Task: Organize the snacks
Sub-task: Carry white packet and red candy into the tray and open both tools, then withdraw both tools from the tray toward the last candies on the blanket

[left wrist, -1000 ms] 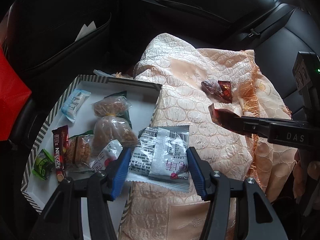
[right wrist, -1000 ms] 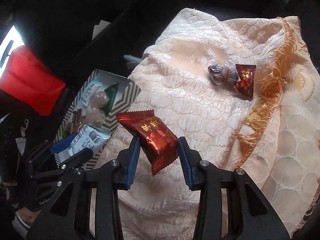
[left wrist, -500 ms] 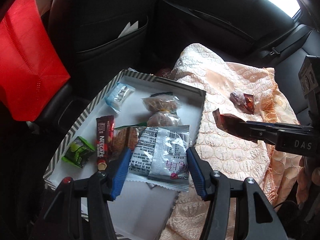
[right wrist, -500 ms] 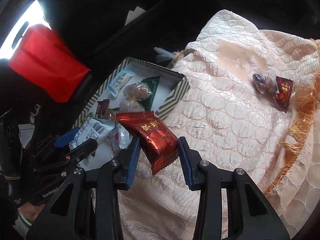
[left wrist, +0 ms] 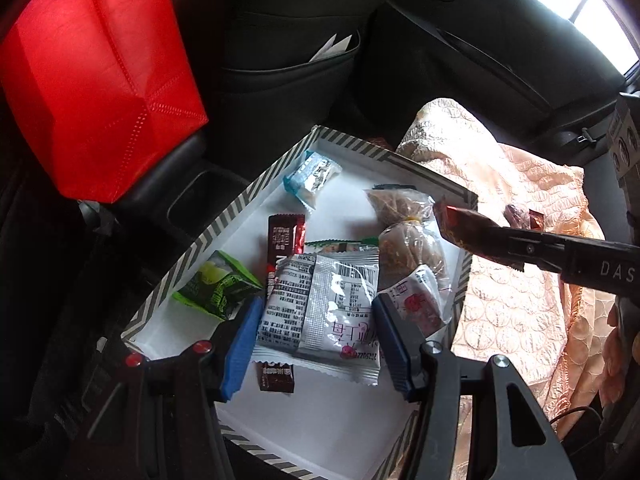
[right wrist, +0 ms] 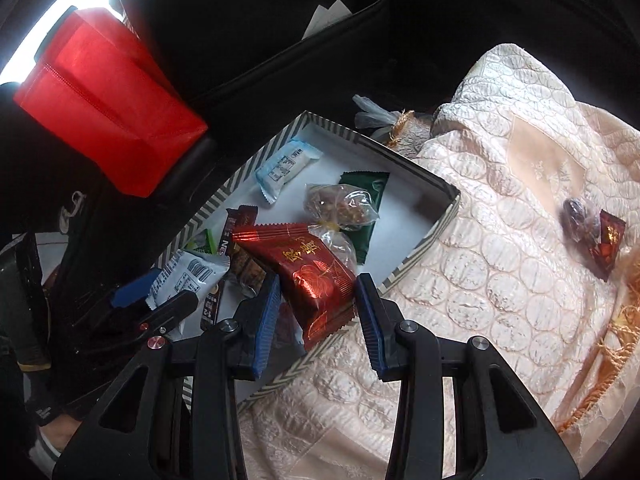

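Note:
My left gripper (left wrist: 318, 332) is shut on a white-and-grey snack packet (left wrist: 320, 312) and holds it over the striped white box (left wrist: 256, 188). My right gripper (right wrist: 318, 312) is shut on a dark red snack packet (right wrist: 304, 276) above the box's (right wrist: 420, 240) near right edge; it also shows in the left wrist view (left wrist: 460, 224). The box holds several snacks: a blue-white packet (left wrist: 312, 178), a Nescafe stick (left wrist: 282, 240), a green packet (left wrist: 216, 286) and bagged pastries (left wrist: 408, 236). Two small wrapped snacks (right wrist: 592, 228) lie on the peach quilt (right wrist: 500, 280).
A red bag (left wrist: 92, 80) stands left of the box. The dark seat back with a pocket (left wrist: 288, 64) is behind it. The car door and window (left wrist: 580, 0) are at the far right.
Both grippers moved left with their packets, from above the quilt to above the box. The quilt and the two small snacks shifted right in both views.

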Demonstrator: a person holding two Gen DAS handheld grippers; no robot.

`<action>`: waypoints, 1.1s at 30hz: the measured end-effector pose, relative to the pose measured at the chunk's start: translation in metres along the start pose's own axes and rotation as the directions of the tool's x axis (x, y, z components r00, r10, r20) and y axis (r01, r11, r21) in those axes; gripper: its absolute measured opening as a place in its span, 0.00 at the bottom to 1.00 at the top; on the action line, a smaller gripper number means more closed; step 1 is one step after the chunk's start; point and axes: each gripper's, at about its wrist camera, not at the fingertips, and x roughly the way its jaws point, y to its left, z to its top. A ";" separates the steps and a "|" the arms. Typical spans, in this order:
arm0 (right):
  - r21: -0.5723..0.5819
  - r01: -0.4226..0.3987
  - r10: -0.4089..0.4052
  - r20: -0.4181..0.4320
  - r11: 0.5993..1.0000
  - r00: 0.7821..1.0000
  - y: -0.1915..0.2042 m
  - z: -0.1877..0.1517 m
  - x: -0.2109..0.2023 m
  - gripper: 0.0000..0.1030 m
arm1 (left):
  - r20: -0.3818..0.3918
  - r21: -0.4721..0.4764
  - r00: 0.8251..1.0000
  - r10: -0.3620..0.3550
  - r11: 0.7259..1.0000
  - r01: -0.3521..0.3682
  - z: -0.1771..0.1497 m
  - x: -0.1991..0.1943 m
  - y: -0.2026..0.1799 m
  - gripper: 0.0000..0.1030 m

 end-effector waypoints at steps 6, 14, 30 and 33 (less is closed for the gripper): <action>-0.019 -0.004 0.004 -0.019 1.000 1.000 0.013 0.008 0.014 0.37 | -0.011 -0.013 1.000 0.008 1.000 -0.008 0.000 0.006 0.006 0.58; -0.024 0.005 -0.006 -0.042 1.000 0.999 0.020 0.015 0.029 0.37 | -0.029 -0.019 0.999 0.014 1.000 -0.014 -0.003 0.015 0.009 0.58; -0.163 0.156 -0.162 -0.027 0.974 0.986 0.052 0.028 0.067 0.37 | -0.075 -0.020 0.997 0.012 1.000 -0.013 -0.012 0.034 0.003 0.58; -0.185 0.171 -0.178 -0.017 0.968 0.984 0.055 0.028 0.072 0.37 | -0.085 -0.016 0.996 0.018 1.000 -0.020 -0.014 0.035 0.002 0.58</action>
